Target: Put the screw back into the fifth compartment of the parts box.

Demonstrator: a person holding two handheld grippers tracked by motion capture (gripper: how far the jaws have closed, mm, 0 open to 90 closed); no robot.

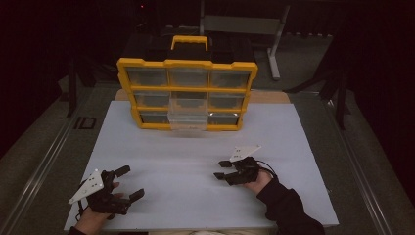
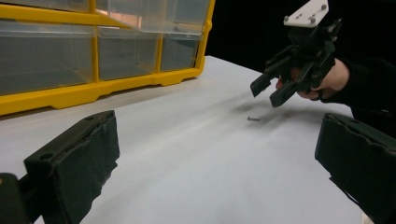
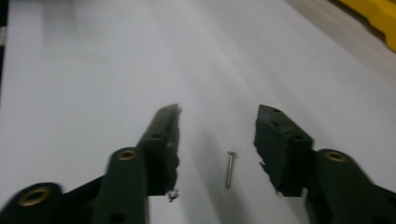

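A small metal screw (image 3: 229, 169) lies on the white board (image 1: 195, 161), between the spread jaws of my right gripper (image 3: 217, 128), which hovers just above it, open and empty. From the left gripper view the same screw (image 2: 253, 119) is a tiny dark sliver below the right gripper (image 2: 264, 92). My left gripper (image 1: 130, 182) rests low at the board's front left, jaws wide apart and empty. A yellow drawer organizer (image 1: 187, 93) stands at the back of the board; its lower middle clear drawer (image 1: 188, 119) is pulled out.
The organizer has a yellow carry handle (image 1: 189, 42) on top and several clear drawers. Beyond the board lie a dark floor and a grey metal stand (image 1: 274, 44) behind the organizer. Open white surface stretches between the two grippers.
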